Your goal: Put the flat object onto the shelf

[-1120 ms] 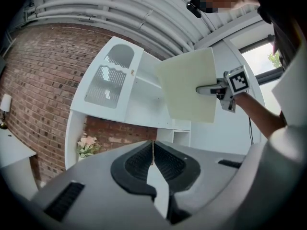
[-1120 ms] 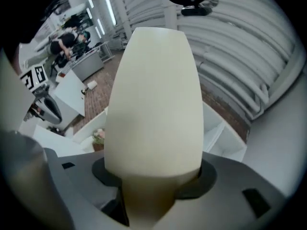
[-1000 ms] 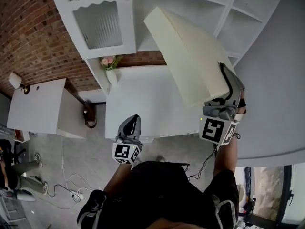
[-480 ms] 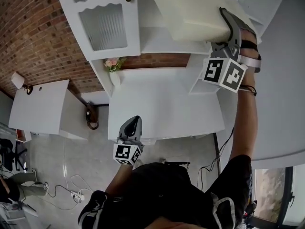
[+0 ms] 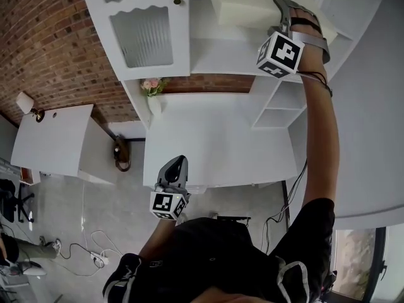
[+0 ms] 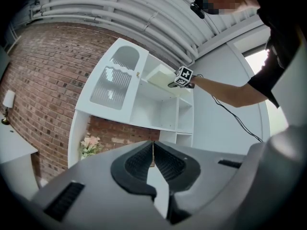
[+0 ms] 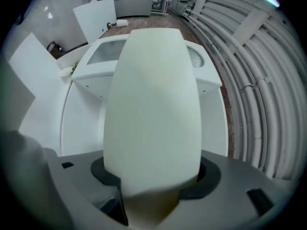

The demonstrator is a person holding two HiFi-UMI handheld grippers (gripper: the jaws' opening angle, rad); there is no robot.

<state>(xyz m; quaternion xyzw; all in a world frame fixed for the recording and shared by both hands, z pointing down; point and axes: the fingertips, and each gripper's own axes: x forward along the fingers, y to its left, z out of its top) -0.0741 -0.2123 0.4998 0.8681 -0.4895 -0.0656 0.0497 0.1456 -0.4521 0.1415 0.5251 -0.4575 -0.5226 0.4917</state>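
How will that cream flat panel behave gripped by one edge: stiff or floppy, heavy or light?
Probably stiff: the cream panel juts straight out from the right gripper without sagging. Likely light for its size, being carried one-handed at one edge. Its smooth face may slip, as the fingers have just been opening around it.

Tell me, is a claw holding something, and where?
The right claw holds the flat cream board by its near end, though its jaws have just been opening. The left claw is shut, empty.
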